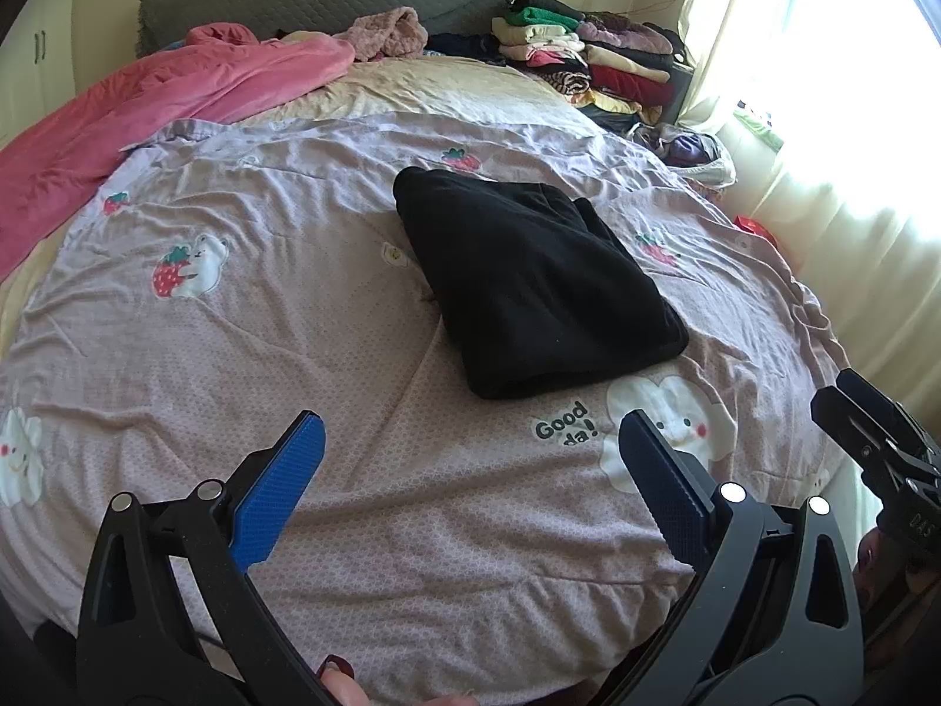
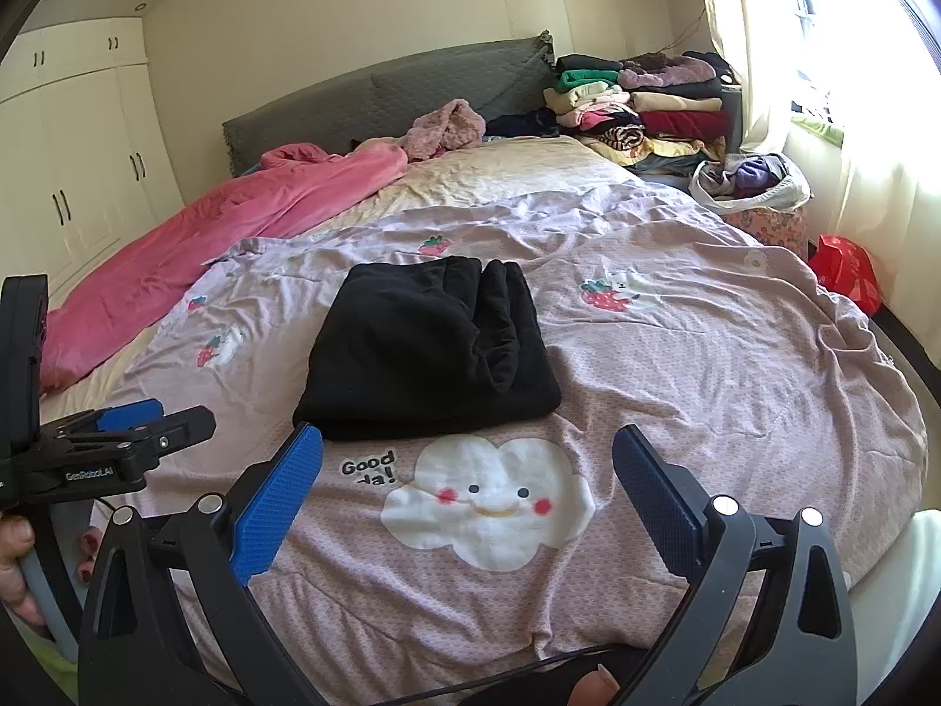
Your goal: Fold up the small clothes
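**Ana:** Left wrist view first — what sits closest?

**Ben:** The left gripper (image 1: 470, 488), its blue pads spread wide with nothing between them, hanging over the lilac quilt (image 1: 206, 353). At the right edge of that view the right gripper (image 1: 882, 447) shows from the side; from there I cannot tell how its jaws stand.

**Ana:** And from the right wrist?

**Ben:** The right gripper (image 2: 467, 482) is spread wide too, empty, above a white cloud face (image 2: 488, 500) printed on the quilt beside the words "Good da!". A hand (image 2: 17, 565) at the lower left grips the other tool's handle.

**Ana:** Where is the garment?

**Ben:** Just past the cloud print: a black folded garment (image 1: 529, 282) lies flat on the quilt, apart from both grippers, nothing lying between the pads and it. In the right wrist view its far right side (image 2: 435, 341) shows rolled layers.

**Ana:** Farther back?

**Ben:** A pink blanket (image 2: 206, 235) bunched along the left side, a fuzzy pink piece (image 2: 447, 129) near the grey headboard (image 2: 382, 88), and a stack of folded clothes (image 2: 635, 100) in the far right corner. Beside the bed — a white bag of clothes (image 2: 753, 176), a red bag (image 2: 847, 270) on the floor, and bright curtains (image 1: 823, 147). White wardrobes (image 2: 76, 165) stand at left.
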The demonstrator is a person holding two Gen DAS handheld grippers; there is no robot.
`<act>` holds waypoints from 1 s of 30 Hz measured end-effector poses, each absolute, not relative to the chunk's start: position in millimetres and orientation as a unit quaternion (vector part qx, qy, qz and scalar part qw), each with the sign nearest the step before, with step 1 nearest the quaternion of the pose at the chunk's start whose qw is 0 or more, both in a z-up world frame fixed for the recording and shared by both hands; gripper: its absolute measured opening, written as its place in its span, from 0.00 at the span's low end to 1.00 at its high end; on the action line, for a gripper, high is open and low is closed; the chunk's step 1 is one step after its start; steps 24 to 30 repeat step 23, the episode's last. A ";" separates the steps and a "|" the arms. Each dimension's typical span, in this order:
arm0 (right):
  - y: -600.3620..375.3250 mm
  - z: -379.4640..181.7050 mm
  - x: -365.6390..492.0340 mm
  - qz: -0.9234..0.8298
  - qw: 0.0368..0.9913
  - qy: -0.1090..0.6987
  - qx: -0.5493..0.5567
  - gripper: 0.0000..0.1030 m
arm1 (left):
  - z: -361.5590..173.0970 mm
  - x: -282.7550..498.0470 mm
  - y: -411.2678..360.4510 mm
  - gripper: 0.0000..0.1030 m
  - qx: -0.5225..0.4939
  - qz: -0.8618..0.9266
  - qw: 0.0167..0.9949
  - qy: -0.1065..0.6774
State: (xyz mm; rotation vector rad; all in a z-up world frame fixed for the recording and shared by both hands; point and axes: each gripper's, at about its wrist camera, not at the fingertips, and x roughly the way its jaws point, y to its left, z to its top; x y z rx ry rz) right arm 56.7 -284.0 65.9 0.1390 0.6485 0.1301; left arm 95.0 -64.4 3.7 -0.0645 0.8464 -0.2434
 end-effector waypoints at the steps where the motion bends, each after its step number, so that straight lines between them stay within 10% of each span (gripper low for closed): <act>1: -284.1 66.0 56.8 0.063 0.943 0.319 0.069 0.95 | 3.8 94.7 -64.5 0.91 -0.031 -0.119 0.904 0.410; 13: -319.4 62.6 50.5 0.014 0.945 0.315 0.092 0.95 | 0.7 103.2 -49.5 0.91 -0.036 -0.096 0.902 0.419; 23: -542.6 9.5 -22.7 -0.283 0.890 0.299 0.196 0.95 | 10.5 183.0 193.8 0.91 -0.132 0.149 0.883 0.425; 30: -542.6 9.5 -22.7 -0.283 0.890 0.299 0.196 0.95 | 10.5 183.0 193.8 0.91 -0.132 0.149 0.883 0.425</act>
